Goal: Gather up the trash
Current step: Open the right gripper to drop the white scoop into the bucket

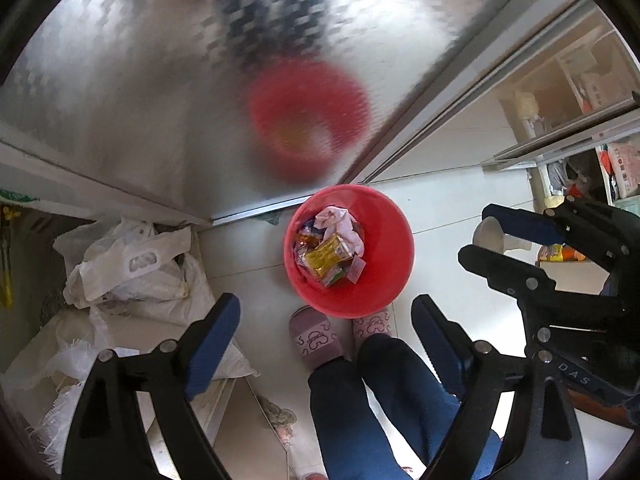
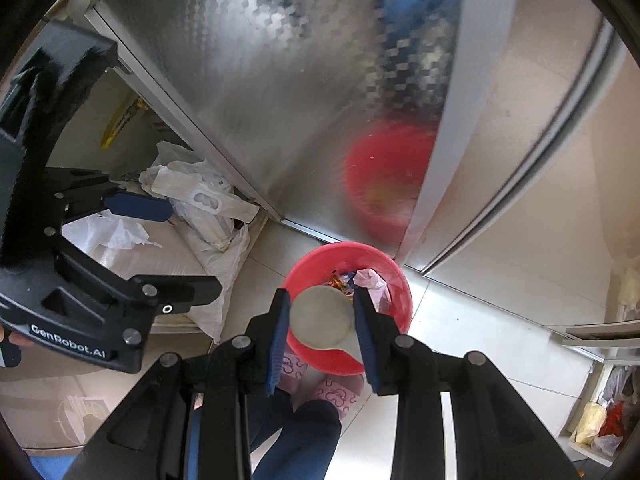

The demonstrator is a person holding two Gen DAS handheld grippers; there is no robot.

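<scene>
White tile floor [image 1: 248, 248], metal door [image 1: 160, 100] behind. Red bin [image 2: 400, 292] holds wrappers. Right gripper [image 2: 322, 320] pinches cup [image 2: 322, 316], bottom facing camera, over bin. Left gripper [image 1: 324, 344] spread, empty.

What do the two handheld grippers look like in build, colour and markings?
Both the left gripper and the right gripper are black plastic linkage frames with silver rivets and blue ridged pads on their fingers. White lettering reads "GenRobot.AI" on the left one and "DAS" on the right. No cables visible.

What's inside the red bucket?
The red bucket holds a crumpled pink-white paper, a yellow wrapper and other colourful wrappers. Anything underneath them is covered.
</scene>
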